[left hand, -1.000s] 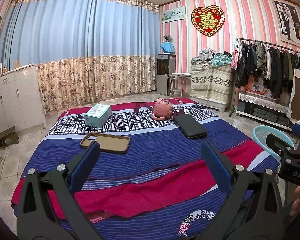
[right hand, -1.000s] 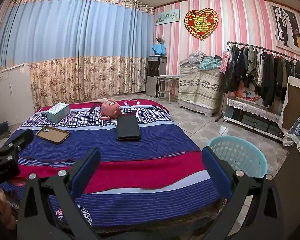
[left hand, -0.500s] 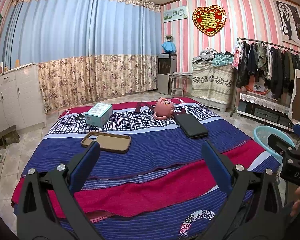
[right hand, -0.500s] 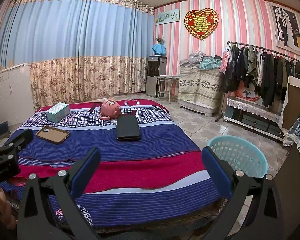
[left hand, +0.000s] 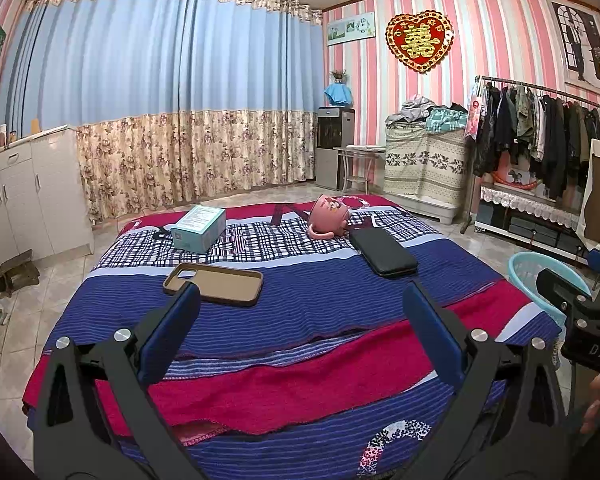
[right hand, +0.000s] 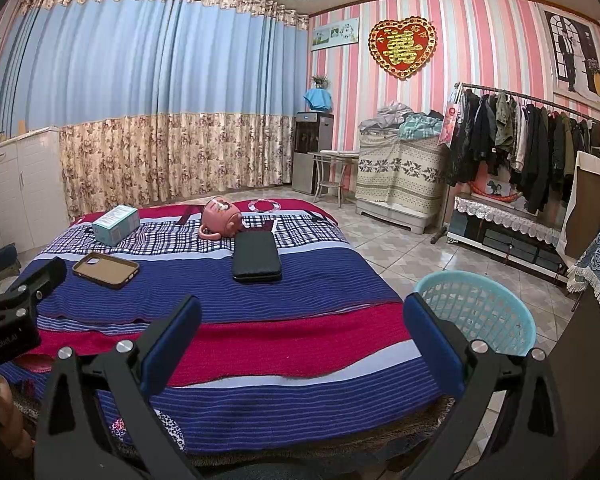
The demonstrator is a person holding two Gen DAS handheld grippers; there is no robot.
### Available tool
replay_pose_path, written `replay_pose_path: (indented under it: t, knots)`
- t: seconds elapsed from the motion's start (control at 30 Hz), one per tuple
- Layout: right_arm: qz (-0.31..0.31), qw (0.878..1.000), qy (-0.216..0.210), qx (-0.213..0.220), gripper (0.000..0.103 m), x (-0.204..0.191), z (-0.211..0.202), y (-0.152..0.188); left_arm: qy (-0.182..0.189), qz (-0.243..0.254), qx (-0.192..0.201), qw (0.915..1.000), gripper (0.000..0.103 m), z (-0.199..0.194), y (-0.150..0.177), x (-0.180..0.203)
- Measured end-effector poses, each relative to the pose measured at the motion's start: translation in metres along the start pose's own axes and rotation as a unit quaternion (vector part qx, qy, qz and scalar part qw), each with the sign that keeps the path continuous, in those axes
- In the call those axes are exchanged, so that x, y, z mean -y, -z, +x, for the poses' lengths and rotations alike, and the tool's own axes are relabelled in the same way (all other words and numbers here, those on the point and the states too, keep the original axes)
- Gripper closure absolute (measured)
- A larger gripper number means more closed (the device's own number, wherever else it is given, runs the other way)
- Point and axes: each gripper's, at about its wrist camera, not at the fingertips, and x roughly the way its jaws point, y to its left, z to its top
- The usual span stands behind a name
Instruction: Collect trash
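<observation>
On the striped blanket of the bed (left hand: 300, 320) lie a teal box (left hand: 199, 228), a brown phone case (left hand: 214, 283), a pink mug on its side (left hand: 329, 216) and a black wallet-like case (left hand: 382, 252). The same box (right hand: 116, 224), phone case (right hand: 106, 269), mug (right hand: 220, 218) and black case (right hand: 257, 257) show in the right wrist view. A light blue laundry basket (right hand: 476, 316) stands on the floor right of the bed. My left gripper (left hand: 300, 312) is open and empty above the near blanket. My right gripper (right hand: 300, 316) is open and empty, between bed and basket.
White cabinets (left hand: 28, 196) stand at the left wall. A clothes rack (left hand: 540, 140) and a covered pile (left hand: 424, 160) stand at the right. Floral curtains (left hand: 180, 160) hang behind the bed. Tiled floor (right hand: 400, 248) lies between bed and rack.
The left wrist view has shifted very slightly. Both grippers stay open and nothing on the bed has moved.
</observation>
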Motion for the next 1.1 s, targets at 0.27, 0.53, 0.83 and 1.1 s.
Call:
replay_pose_path:
  t: [0.27,0.53,0.83,1.1]
  knots:
    - [0.000,1.000,0.000,0.001,0.005,0.000,0.000,0.000,0.000,0.000,0.000,1.0000,0.005,0.001,0.000,0.001]
    - [0.001,1.000,0.000,0.002,0.005,-0.002,0.001,-0.001,-0.001,0.000,0.001,1.0000,0.005,0.000,0.000,0.000]
    - [-0.001,1.000,-0.002,0.001,0.005,-0.008,0.004,-0.007,0.000,0.000,0.001,1.0000,0.005,0.000,0.001,0.000]
    - [-0.001,1.000,-0.003,0.002,0.005,-0.011,0.005,-0.007,0.000,0.000,0.001,1.0000,0.005,0.000,0.001,0.000]
